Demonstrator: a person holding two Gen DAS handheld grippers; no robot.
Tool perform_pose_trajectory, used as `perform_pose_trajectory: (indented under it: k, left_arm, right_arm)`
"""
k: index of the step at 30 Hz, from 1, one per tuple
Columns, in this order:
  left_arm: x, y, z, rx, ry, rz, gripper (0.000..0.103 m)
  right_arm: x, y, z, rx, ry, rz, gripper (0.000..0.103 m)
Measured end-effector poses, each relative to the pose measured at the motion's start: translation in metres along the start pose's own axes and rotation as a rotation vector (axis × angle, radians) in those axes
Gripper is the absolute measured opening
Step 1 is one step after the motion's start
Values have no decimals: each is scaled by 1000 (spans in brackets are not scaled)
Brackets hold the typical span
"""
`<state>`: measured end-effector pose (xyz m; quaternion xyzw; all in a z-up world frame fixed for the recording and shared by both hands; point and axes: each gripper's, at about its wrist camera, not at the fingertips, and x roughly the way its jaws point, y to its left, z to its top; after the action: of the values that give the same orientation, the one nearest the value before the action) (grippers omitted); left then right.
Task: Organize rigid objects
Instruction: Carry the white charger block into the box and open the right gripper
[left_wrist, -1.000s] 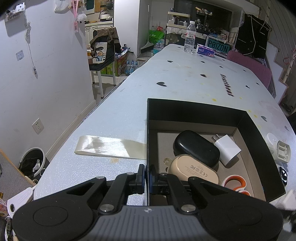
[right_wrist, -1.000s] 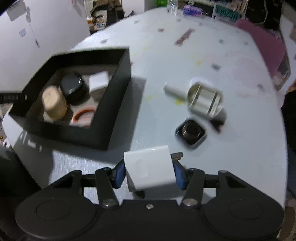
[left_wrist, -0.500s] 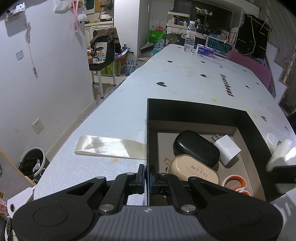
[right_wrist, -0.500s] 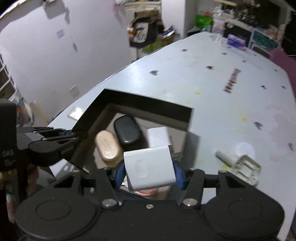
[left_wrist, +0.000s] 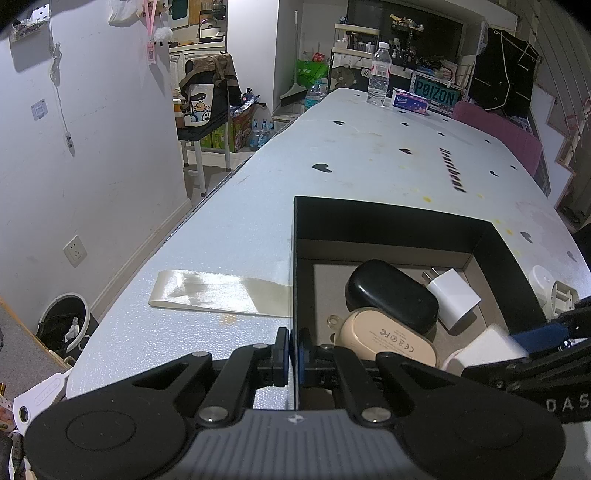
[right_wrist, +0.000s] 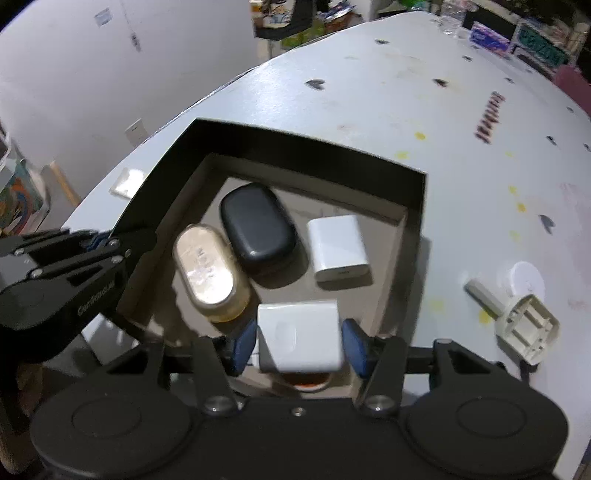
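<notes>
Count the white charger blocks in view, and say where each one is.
2. One white charger lies on the floor of the black box, right of the black case. The other charger sits between the right gripper's opened pads, over the box's near end.

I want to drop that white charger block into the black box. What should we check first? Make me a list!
1. White charger block is over the black box: ok.
2. Right gripper has let go: ok, its jaws have just been opening and gaps show beside the block.
3. Left gripper pinches the box wall steady: ok.
4. Landing spot free: not ok, an orange-and-white ring lies underneath.
5. Beige case, black case and other white charger out of the way: ok.
6. Block fully clear of the pads: cannot tell.
</notes>
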<state>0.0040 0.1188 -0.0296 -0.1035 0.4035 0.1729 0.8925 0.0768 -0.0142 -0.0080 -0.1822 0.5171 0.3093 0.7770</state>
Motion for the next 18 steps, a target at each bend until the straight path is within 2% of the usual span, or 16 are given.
perform_pose_trajectory:
  k: [12, 18]
  left_arm:
    - [0, 0, 0, 0, 0, 0, 4]
    - [0, 0, 0, 0, 0, 0, 4]
  right_arm:
    - [-10, -4, 0, 30, -22, 4, 61]
    - [-36, -9, -9, 47, -83, 15, 66]
